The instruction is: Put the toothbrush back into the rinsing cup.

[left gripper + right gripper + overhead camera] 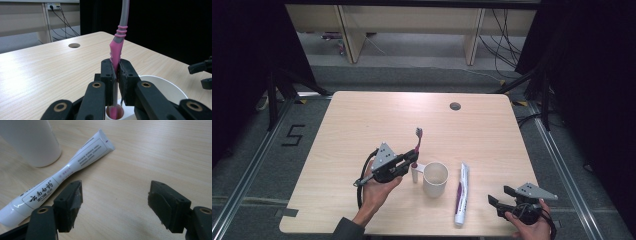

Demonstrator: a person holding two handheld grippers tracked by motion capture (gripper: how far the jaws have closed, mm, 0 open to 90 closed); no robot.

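We have the left gripper [411,161] clamped on the pink and grey plastic toothbrush [117,48], upright with its handle end in a small white holder [415,172] beside the white cup [435,178], likely for seating it, while the right gripper [501,196] waits, jaws apart, near the white toothpaste tube [60,173].

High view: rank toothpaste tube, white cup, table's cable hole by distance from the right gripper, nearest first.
From the right gripper:
1. Toothpaste tube, just to its left.
2. White cup, left beyond the tube.
3. Cable hole, at the table's far edge.
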